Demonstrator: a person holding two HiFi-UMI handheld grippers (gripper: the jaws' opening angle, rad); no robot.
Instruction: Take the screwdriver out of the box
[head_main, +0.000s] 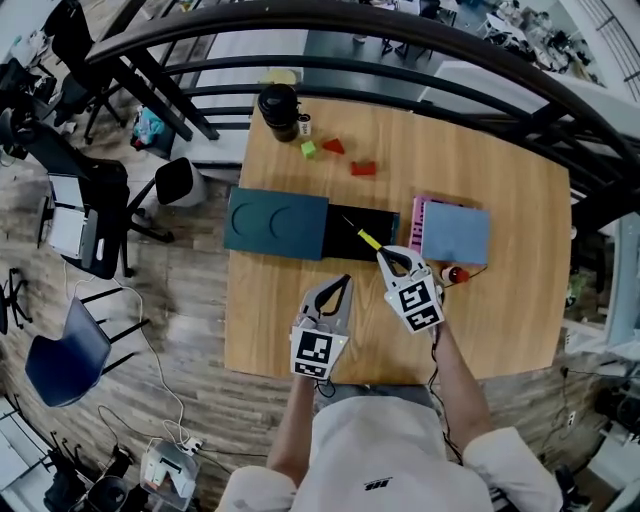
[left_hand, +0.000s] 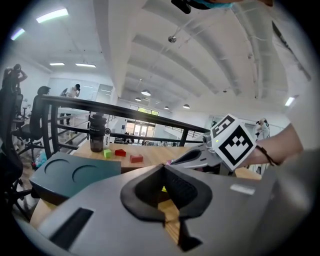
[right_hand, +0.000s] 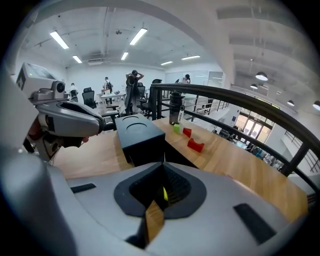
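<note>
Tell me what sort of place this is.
Most likely an open-plan office or lab workspace: swivel office chairs stand around, ceiling strip lights run in rows overhead, and a dark metal railing borders the wooden table.

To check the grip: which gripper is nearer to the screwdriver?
Right. The right gripper is shut on the screwdriver; the left gripper is apart from it, nearer the person.

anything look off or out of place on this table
Nothing spilled or damaged. Only the box stands open, its teal cover lying to its left, and the screwdriver slants above it, pinched in the right tongs.
</note>
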